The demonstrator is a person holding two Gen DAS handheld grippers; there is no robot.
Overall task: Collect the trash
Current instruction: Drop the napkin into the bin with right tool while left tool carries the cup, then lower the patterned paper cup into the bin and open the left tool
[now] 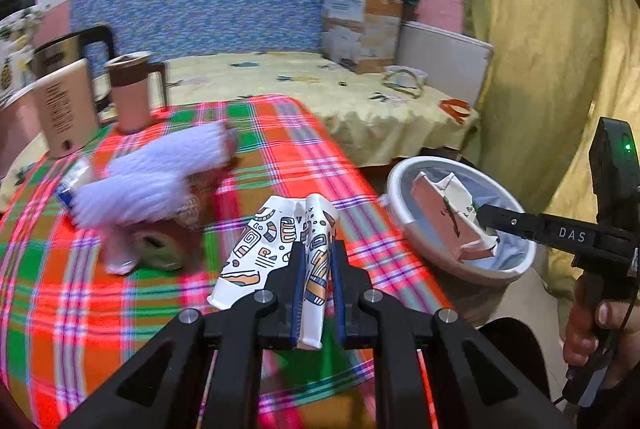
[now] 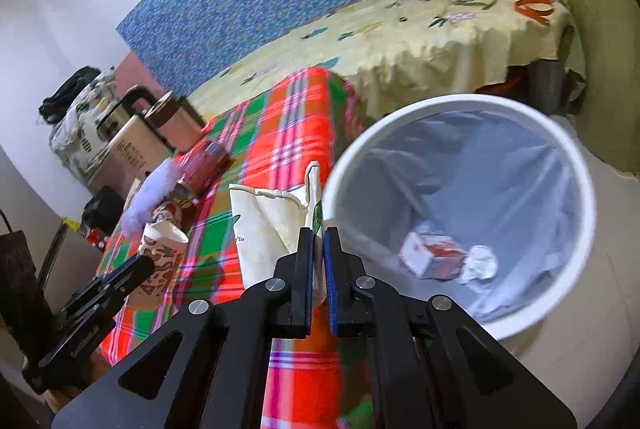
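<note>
left fingers (image 1: 316, 269) clamp patterned cup (image 1: 276, 249) | right fingers (image 2: 318, 257) clamp flattened cup (image 2: 272, 225) | bin (image 2: 576, 165) beside table (image 1: 280, 149)

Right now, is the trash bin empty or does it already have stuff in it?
Not empty. The white bin has a red-and-white carton and a crumpled paper wad at the bottom.

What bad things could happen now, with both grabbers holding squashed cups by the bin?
1. The right gripper pinches only a thin edge of the flattened white cup, which hangs near the white bin's rim; released early, it might land on the checked tablecloth or the floor.
2. The left gripper holds its patterned cup over the table, not the bin. Moving across, it might bump the right gripper.
</note>
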